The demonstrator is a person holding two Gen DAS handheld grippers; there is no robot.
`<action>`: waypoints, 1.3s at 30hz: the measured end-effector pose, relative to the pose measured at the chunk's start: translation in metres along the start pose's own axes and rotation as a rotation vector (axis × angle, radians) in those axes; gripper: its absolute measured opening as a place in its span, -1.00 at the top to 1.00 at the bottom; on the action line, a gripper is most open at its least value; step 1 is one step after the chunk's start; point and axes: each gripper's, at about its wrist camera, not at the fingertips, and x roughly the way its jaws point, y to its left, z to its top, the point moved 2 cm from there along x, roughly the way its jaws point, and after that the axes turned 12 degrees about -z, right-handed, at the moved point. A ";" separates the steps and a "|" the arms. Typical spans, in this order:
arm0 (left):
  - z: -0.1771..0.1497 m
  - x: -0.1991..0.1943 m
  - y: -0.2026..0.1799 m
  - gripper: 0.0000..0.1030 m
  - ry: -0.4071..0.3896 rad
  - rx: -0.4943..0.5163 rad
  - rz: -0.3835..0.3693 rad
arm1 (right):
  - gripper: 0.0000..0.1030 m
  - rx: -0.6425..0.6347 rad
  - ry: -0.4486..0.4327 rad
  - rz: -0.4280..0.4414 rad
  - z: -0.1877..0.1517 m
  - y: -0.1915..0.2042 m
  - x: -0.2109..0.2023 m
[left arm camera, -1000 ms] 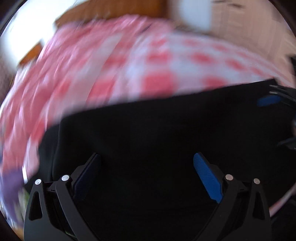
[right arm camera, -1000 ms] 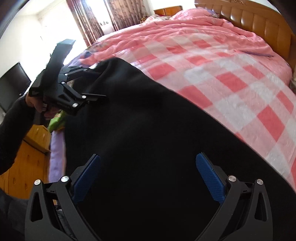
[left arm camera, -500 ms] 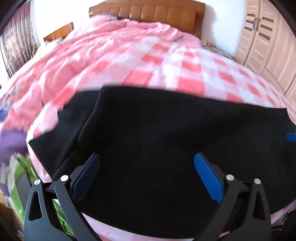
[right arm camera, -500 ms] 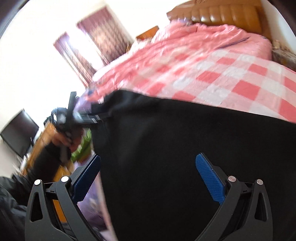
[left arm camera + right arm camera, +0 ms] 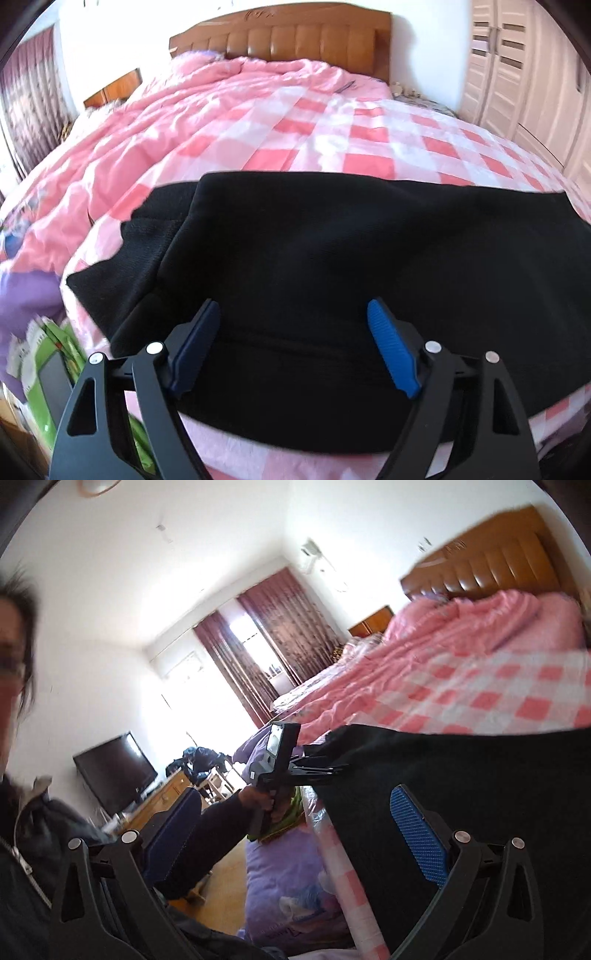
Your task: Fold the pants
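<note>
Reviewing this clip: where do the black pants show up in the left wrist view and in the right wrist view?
Left wrist: the black pants fill the lower middle, lying on the checked quilt.
Right wrist: the black pants fill the lower right, at the bed's edge.
Shared landmark: the brown headboard, top centre left wrist, top right right wrist.

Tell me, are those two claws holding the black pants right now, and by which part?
Neither holds anything. The left gripper is open above the black pants, its fingers apart. The right gripper is open too, at the pants' near edge.
</note>
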 end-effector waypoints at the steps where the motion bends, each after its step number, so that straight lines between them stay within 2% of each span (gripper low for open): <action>1: -0.002 -0.008 -0.003 -0.75 -0.025 0.006 -0.003 | -0.92 -0.025 -0.009 0.005 -0.002 0.006 -0.004; 3: -0.004 -0.026 -0.004 -0.87 -0.089 0.001 -0.022 | -0.92 -0.079 -0.035 0.012 -0.002 0.013 -0.006; 6: -0.010 -0.055 0.003 -0.88 -0.178 -0.049 -0.043 | -0.92 -0.129 -0.045 0.006 -0.005 0.014 -0.001; 9: -0.018 -0.076 0.017 -0.96 -0.233 -0.090 -0.044 | -0.92 -0.139 0.084 -0.120 -0.011 -0.004 0.035; 11: -0.027 -0.092 0.034 -0.96 -0.245 -0.127 0.029 | -0.92 -0.154 0.265 -0.243 -0.015 -0.017 0.083; 12: -0.035 -0.101 0.047 -0.96 -0.246 -0.157 0.067 | -0.92 -0.176 0.337 -0.273 -0.017 -0.018 0.104; 14: -0.047 -0.112 0.065 -0.96 -0.234 -0.207 0.087 | -0.92 -0.248 0.435 -0.321 -0.023 -0.018 0.142; 15: -0.052 -0.116 0.073 -0.96 -0.224 -0.228 0.099 | -0.92 -0.289 0.464 -0.327 -0.025 -0.013 0.158; 18: -0.062 -0.121 0.087 -0.96 -0.188 -0.250 0.114 | -0.92 -0.402 0.533 -0.270 -0.027 0.009 0.205; 21: -0.057 -0.111 0.090 -0.96 -0.169 -0.268 0.067 | -0.92 -0.468 0.582 -0.285 -0.029 0.020 0.242; 23: -0.048 -0.099 0.099 -0.96 -0.183 -0.323 0.003 | -0.92 -0.479 0.595 -0.357 -0.033 0.015 0.261; 26: -0.032 -0.075 0.117 -0.91 -0.209 -0.424 -0.130 | -0.92 -0.418 0.604 -0.406 -0.040 -0.004 0.267; 28: -0.018 -0.060 0.123 -0.81 -0.247 -0.468 -0.224 | -0.92 -0.360 0.567 -0.373 -0.035 -0.011 0.262; 29: -0.012 -0.054 0.122 -0.81 -0.250 -0.457 -0.203 | -0.92 -0.339 0.562 -0.376 -0.033 -0.015 0.262; 30: -0.006 -0.047 0.119 -0.82 -0.237 -0.428 -0.132 | -0.92 -0.318 0.559 -0.376 -0.032 -0.019 0.262; 31: 0.000 -0.034 0.118 -0.80 -0.177 -0.383 0.059 | -0.92 -0.310 0.556 -0.371 -0.030 -0.019 0.263; 32: 0.003 -0.024 0.120 -0.83 -0.142 -0.373 0.141 | -0.92 -0.307 0.555 -0.369 -0.030 -0.019 0.263; 34: 0.004 -0.013 0.125 -0.85 -0.129 -0.382 0.170 | -0.92 -0.308 0.549 -0.370 -0.030 -0.019 0.262; 36: 0.006 -0.015 0.125 -0.79 -0.114 -0.378 0.310 | -0.92 -0.300 0.540 -0.370 -0.030 -0.019 0.260; 37: 0.010 -0.025 0.118 -0.78 -0.132 -0.372 0.355 | -0.92 -0.299 0.535 -0.373 -0.030 -0.019 0.260; 39: 0.017 -0.044 0.096 -0.81 -0.218 -0.338 0.298 | -0.92 -0.306 0.533 -0.376 -0.030 -0.016 0.258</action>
